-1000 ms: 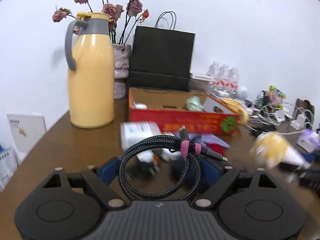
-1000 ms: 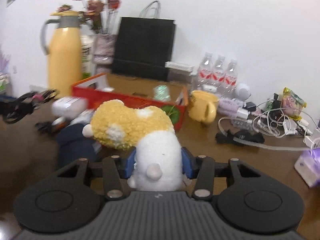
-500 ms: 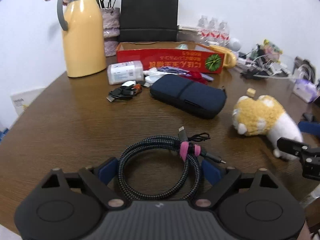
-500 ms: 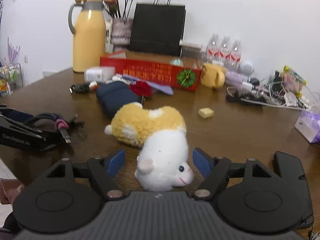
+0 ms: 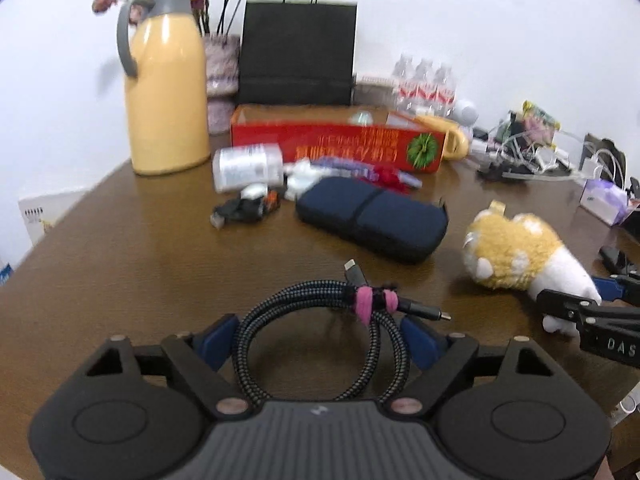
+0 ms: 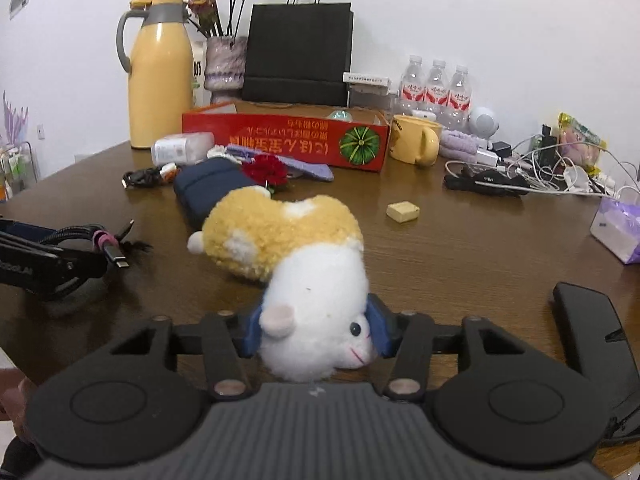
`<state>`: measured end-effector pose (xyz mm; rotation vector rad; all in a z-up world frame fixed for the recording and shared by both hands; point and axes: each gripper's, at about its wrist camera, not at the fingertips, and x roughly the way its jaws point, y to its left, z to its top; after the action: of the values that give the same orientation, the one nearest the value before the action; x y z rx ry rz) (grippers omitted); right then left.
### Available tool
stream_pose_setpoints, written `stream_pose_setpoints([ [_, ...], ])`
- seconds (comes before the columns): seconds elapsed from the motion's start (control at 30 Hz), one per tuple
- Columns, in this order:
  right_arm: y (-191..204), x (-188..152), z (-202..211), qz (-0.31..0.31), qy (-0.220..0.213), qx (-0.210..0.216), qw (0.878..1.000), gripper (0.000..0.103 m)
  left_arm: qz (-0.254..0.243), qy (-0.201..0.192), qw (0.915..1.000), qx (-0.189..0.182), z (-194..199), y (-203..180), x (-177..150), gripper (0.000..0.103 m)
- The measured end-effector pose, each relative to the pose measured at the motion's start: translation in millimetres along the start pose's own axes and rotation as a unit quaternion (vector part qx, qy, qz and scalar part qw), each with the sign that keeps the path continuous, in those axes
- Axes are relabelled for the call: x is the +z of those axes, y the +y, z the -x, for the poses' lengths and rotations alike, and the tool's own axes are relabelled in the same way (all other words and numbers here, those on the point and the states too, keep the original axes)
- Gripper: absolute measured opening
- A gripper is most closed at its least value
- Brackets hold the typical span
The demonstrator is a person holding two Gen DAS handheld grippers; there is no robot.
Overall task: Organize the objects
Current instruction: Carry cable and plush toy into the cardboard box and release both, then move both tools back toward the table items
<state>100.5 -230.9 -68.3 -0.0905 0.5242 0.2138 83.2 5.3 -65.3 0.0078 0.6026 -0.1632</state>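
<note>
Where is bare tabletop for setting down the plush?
Bare wood lies right of the plush toy, around the small yellow block, short of the tissue pack. Crowded: along the red box and the cable tangle.

The desk (image 6: 480, 248) is glossy brown wood; the plush toy (image 6: 288, 240) is fuzzy cloth; the cable (image 5: 320, 344) has a braided sheath.

I have lowered both grippers from the red box (image 6: 285, 142) to the table (image 6: 460, 240). My right gripper (image 6: 316, 330), briefly spread, is closing on the plush hamster (image 6: 288, 240) again (head down); my left gripper (image 5: 320, 338) narrows around the coiled cable (image 5: 320, 320).
</note>
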Motion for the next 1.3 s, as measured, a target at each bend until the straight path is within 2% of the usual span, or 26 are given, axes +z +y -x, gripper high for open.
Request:
stream_pose_setpoints([
  [0.1, -11.1, 24.0, 9.2, -0.021, -0.038, 0.000, 0.999, 0.048, 0.022, -0.032, 0.9988, -0.030, 8.4, 13.1, 26.4, 0.086],
  [0.2, -23.0, 61.6, 7.2, -0.019, -0.081, 0.002, 0.997, 0.048, 0.048, -0.059, 0.9949, -0.067, -0.4, 33.7, 71.8, 0.086],
  [0.3, -38.0, 118.8, -25.8, -0.019, -0.094, 0.024, 0.995, 0.049, 0.038, -0.087, 0.9941, -0.052, -28.4, 44.6, 137.8, 0.086],
  [0.37, -47.1, 156.3, -61.7, -0.015, -0.090, 0.043, 0.995, 0.049, 0.027, -0.091, 0.9943, -0.048, -65.7, 47.8, 185.0, 0.086],
  [0.43, -61.1, 197.9, -113.9, -0.049, -0.057, 0.063, 0.995, 0.049, 0.037, -0.067, 0.9970, -0.014, -117.7, 48.8, 225.2, 0.086],
  [0.47, -65.6, 215.0, -139.6, -0.062, -0.040, 0.069, 0.995, 0.049, 0.027, -0.054, 0.9982, -0.002, -143.8, 47.0, 239.9, 0.086],
  [0.57, -65.8, 251.9, -217.9, -0.063, 0.014, 0.020, 0.998, 0.049, -0.013, 0.003, 0.9993, 0.035, -223.0, 38.5, 267.8, 0.087],
  [0.63, -60.3, 259.3, -259.0, -0.049, 0.044, -0.023, 0.998, 0.050, -0.033, 0.041, 0.9968, 0.061, -266.1, 37.1, 269.0, 0.087],
  [0.7, -54.5, 256.0, -285.9, -0.042, 0.071, -0.034, 0.996, 0.051, -0.034, 0.078, 0.9920, 0.093, -294.4, 37.4, 262.2, 0.087],
  [0.77, -41.5, 249.8, -303.7, -0.003, 0.084, -0.051, 0.995, 0.053, -0.033, 0.102, 0.9900, 0.092, -312.0, 41.8, 253.8, 0.088],
  [0.83, -35.2, 244.2, -309.2, 0.013, 0.082, -0.063, 0.994, 0.059, -0.037, 0.099, 0.9907, 0.086, -313.0, 44.6, 246.6, 0.087],
  [0.9, -33.9, 242.9, -307.9, 0.007, 0.075, -0.049, 0.996, 0.079, -0.054, 0.097, 0.9898, 0.089, -307.8, 41.2, 245.5, 0.091],
  [0.97, -36.9, 245.5, -301.5, -0.005, 0.057, -0.037, 0.998, 0.092, -0.061, 0.094, 0.9898, 0.088, -297.2, 37.1, 247.0, 0.095],
  [1.03, -42.6, 253.9, -292.2, -0.019, 0.043, -0.034, 0.998, 0.095, -0.054, 0.084, 0.9914, 0.084, -287.3, 38.4, 255.3, 0.095],
  [1.1, -49.0, 264.2, -280.7, -0.035, 0.042, -0.017, 0.998, 0.096, -0.034, 0.076, 0.9933, 0.080, -272.2, 43.0, 265.6, 0.095],
  [1.17, -56.0, 272.5, -266.6, -0.048, 0.042, 0.003, 0.998, 0.101, -0.016, 0.061, 0.9952, 0.074, -250.4, 45.8, 273.3, 0.096],
  [1.3, -71.5, 262.6, -210.6, -0.084, 0.028, 0.040, 0.995, 0.103, -0.016, 0.024, 0.9978, 0.060, -184.7, 44.7, 253.6, 0.098],
])
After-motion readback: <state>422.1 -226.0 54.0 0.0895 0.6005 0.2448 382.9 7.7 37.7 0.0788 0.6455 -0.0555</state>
